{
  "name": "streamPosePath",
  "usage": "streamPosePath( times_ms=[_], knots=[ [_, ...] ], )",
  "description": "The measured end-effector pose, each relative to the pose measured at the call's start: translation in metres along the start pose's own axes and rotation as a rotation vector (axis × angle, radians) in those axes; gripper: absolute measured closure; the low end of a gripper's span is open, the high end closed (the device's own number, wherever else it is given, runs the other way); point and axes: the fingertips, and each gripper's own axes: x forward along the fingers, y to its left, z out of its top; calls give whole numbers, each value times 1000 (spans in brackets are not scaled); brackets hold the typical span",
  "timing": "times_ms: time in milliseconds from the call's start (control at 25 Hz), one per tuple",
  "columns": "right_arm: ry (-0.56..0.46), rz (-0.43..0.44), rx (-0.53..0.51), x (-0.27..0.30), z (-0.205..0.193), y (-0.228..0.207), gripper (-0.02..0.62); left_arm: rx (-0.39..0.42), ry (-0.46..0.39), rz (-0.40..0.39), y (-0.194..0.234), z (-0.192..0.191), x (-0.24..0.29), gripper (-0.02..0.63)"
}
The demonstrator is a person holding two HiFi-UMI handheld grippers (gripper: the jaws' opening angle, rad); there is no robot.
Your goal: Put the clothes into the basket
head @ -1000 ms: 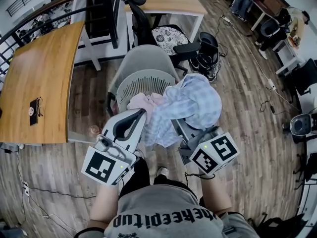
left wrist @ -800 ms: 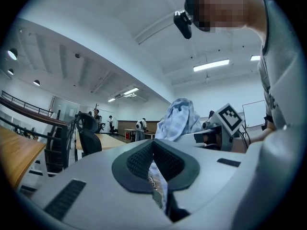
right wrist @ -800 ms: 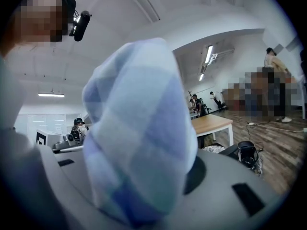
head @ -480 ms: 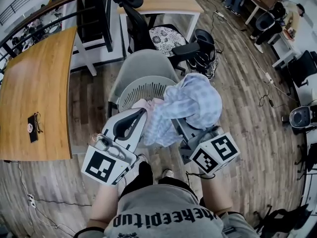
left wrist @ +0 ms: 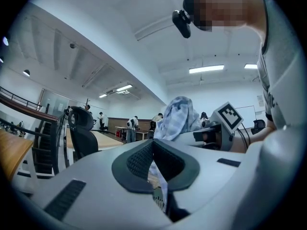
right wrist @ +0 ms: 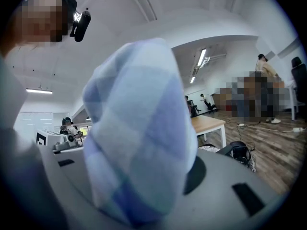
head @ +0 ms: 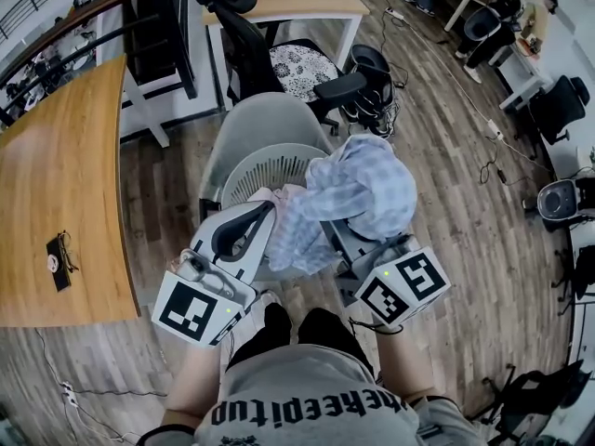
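A blue-and-white checked garment [head: 367, 189] and a pink one [head: 282, 198] hang bunched between my two grippers, over the near rim of the white slatted basket [head: 258, 163]. My left gripper [head: 268, 210] is shut, and a thin fold of the checked cloth [left wrist: 158, 174] is pinched between its pads. My right gripper [head: 337, 232] is shut on a thick wad of the checked garment [right wrist: 139, 128], which hides its fingertips. Both grippers point level, side by side. The basket's inside is mostly hidden by the clothes.
A grey office chair [head: 265, 119] stands right behind the basket, with a black chair with a patterned cushion [head: 299, 65] beyond it. A wooden desk [head: 56, 175] runs along the left. Cables and a black bag [head: 370, 86] lie on the wood floor to the right.
Both grippers have carried the bundle along together. The wooden desk has slid left in the head view, and the chairs and basket sit slightly lower. Neither grip has changed.
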Motion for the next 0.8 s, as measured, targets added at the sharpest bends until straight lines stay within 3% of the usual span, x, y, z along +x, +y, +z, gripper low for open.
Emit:
streamPosePath(
  times_ms=[400, 800],
  knots=[
    [21, 6, 5, 13, -8, -4, 402, -24, 12, 18, 12, -10, 2, 592],
    [52, 90, -5, 30, 1, -16, 402, -36, 8, 110, 18, -9, 14, 592]
  ],
)
